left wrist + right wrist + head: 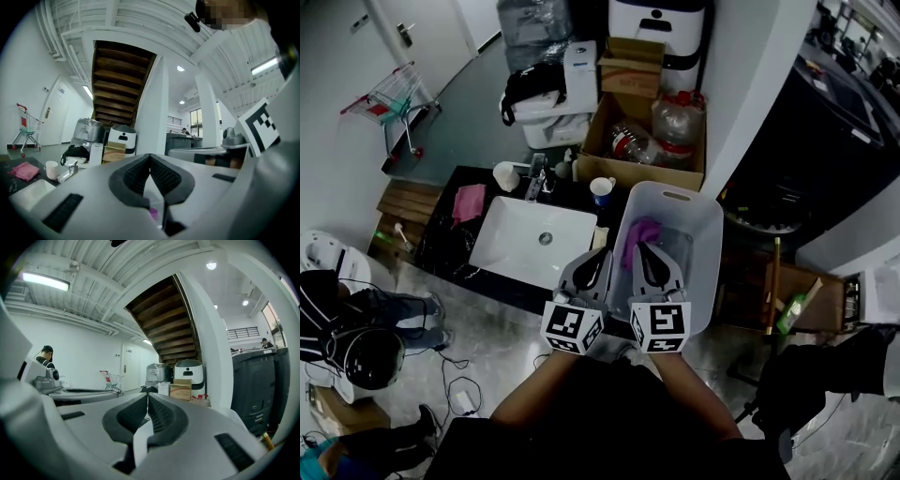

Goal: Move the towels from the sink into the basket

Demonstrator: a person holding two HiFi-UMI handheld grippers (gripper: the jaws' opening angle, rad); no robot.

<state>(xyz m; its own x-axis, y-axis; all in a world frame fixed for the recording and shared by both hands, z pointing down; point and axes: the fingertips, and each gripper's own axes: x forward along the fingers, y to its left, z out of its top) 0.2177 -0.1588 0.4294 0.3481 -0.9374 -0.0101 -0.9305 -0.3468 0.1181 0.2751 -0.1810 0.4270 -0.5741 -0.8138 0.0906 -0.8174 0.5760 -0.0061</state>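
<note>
Pink towel [470, 202] | worktop's left end, beside sink [516, 255] | left gripper [598, 255], right gripper [645, 251] both closed, empty | open your left jaws, pinch a fold, carry to basket [705, 225]

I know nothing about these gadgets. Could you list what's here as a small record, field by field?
sink: white, no towel visible inside
basket: pale, right of sink
purple towel: lying in basket
pink cloth: on dark counter, left of sink
left gripper: shut, empty
right gripper: shut, empty, over basket
</note>
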